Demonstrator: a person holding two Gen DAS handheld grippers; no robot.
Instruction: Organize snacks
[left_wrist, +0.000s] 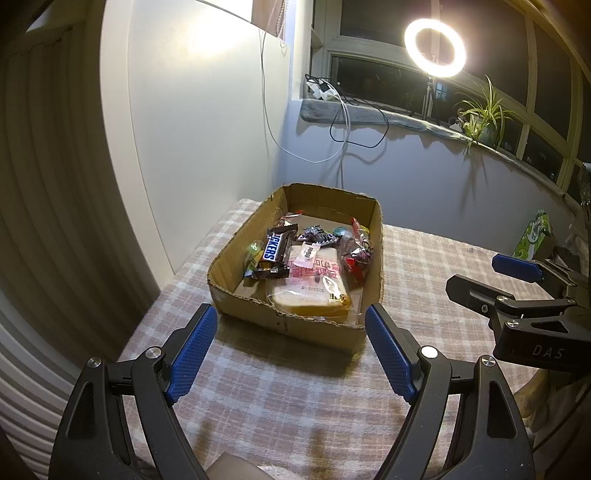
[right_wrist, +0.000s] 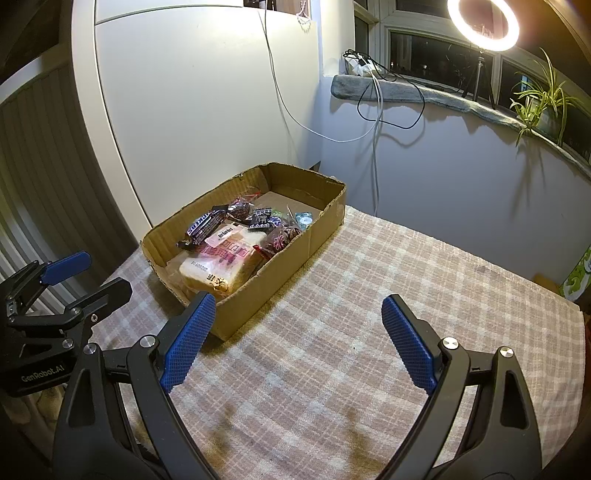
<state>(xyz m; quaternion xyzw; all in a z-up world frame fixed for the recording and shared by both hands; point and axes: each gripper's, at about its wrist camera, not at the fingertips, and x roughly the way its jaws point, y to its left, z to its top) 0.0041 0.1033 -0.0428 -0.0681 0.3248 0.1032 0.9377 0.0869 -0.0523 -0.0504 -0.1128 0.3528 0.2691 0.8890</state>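
A shallow cardboard box (left_wrist: 236, 254) (right_wrist: 295, 266) stands on the plaid-covered table. It holds a wrapped bread slice (left_wrist: 314, 291) (right_wrist: 218, 273), a Snickers bar (left_wrist: 275, 251) (right_wrist: 203, 225) and several small wrapped candies (left_wrist: 354, 251) (right_wrist: 280, 236). My left gripper (left_wrist: 291, 347) is open and empty, just in front of the box's near wall. My right gripper (right_wrist: 299, 339) is open and empty over bare cloth to the right of the box. Each gripper also shows in the other's view: the right one (left_wrist: 495, 277), the left one (right_wrist: 81, 273).
The plaid tablecloth (right_wrist: 406, 277) covers the table. A green package (left_wrist: 535, 236) (right_wrist: 580, 277) stands at the table's far right edge. Behind are a white cabinet, a windowsill with cables, a plant (left_wrist: 480, 114) and a ring light (left_wrist: 434, 48).
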